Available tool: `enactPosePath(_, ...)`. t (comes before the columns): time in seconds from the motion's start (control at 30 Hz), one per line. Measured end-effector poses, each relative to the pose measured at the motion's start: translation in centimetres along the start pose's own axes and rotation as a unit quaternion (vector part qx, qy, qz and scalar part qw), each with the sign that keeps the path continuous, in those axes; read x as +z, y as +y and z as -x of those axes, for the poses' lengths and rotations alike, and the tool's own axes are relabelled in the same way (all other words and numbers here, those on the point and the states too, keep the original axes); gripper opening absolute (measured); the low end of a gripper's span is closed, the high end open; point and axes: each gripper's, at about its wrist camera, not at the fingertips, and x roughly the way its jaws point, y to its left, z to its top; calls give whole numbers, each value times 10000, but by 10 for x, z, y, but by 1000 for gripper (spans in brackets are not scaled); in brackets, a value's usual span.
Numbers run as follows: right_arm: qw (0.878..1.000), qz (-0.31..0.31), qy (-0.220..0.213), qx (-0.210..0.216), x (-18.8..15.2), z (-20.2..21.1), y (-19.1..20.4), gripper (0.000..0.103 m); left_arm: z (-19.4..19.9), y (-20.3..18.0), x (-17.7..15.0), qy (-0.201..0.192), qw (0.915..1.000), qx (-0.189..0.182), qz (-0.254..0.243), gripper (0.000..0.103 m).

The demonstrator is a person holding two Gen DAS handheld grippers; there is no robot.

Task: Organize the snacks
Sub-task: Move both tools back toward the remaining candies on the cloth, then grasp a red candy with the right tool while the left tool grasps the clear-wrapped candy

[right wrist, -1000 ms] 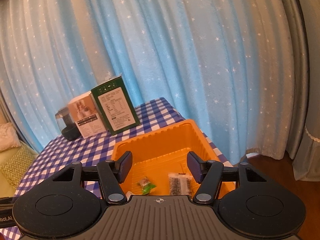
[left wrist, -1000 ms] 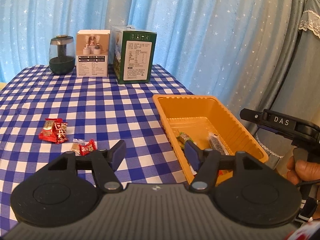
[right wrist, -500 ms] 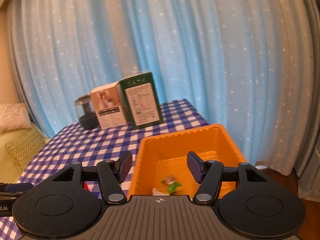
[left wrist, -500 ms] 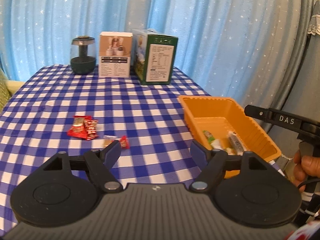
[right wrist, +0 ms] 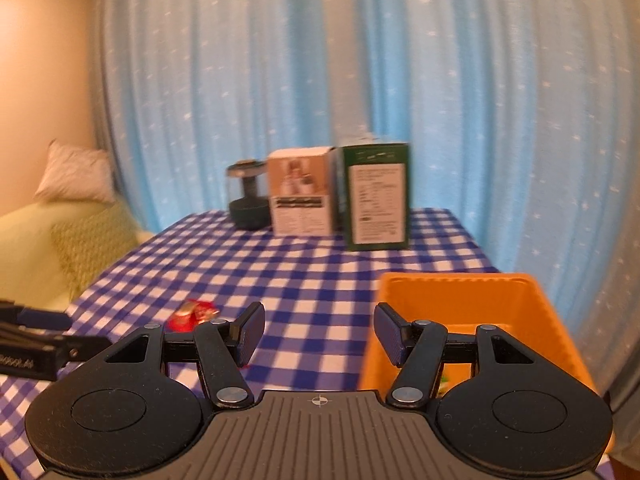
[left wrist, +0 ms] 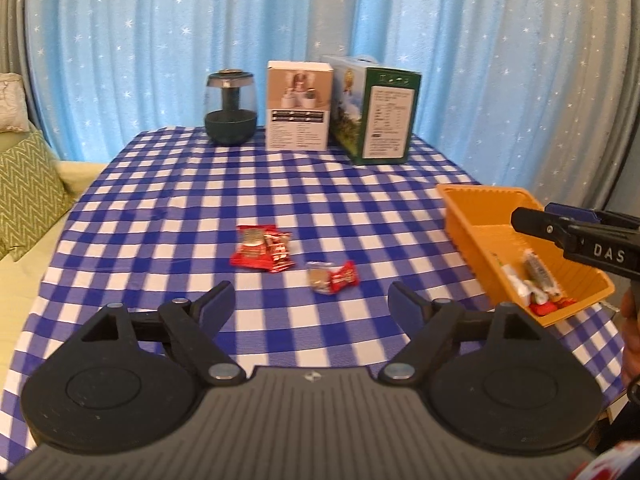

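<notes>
Snacks (left wrist: 262, 249) lie loose on the checked tablecloth (left wrist: 192, 200), more sit in the orange tray (left wrist: 472, 216) at its right edge.
Left gripper (left wrist: 310, 300) is spreading its jaws, nothing between them; right gripper (right wrist: 319, 330) is parted and empty beside the tray. The right view is blurred, its tray contents mostly hidden, one red packet (right wrist: 194, 312) showing; the left view shows the small wrapped sweets (left wrist: 332, 276) clearly.

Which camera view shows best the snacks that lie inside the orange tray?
The left wrist view: it looks into the orange tray and shows the snacks at its near end. In the right wrist view the right gripper hides nearly all of them.
</notes>
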Motion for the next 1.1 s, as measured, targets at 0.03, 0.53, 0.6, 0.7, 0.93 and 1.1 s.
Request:
enactPosePath(0.03, 10000, 39, 28, 58, -1, -2, 6, 61, -1, 4, 0, 16, 10000, 25, -10, 83)
enactPosePath(0.53, 9974, -24, 536, 486, -12, -45, 51, 61, -24, 45, -4, 180, 9994, 303, -64, 85)
enactPosePath(0.6, 9969, -85, 605, 492, -13, -51, 52, 61, -28, 49, -4, 174, 9993, 322, -51, 86)
enactPosePath(0.7, 9962, -146, 718, 464, -16, -61, 54, 61, -37, 54, -4, 204, 9992, 339, -20, 86)
enactPosePath(0.93, 9941, -271, 946, 451, -25, -85, 58, 61, -59, 67, -7, 249, 9990, 372, 34, 86)
enactPosePath(1.1, 9924, -423, 1074, 416, -29, -103, 60, 61, -76, 74, -12, 274, 9985, 476, 60, 86)
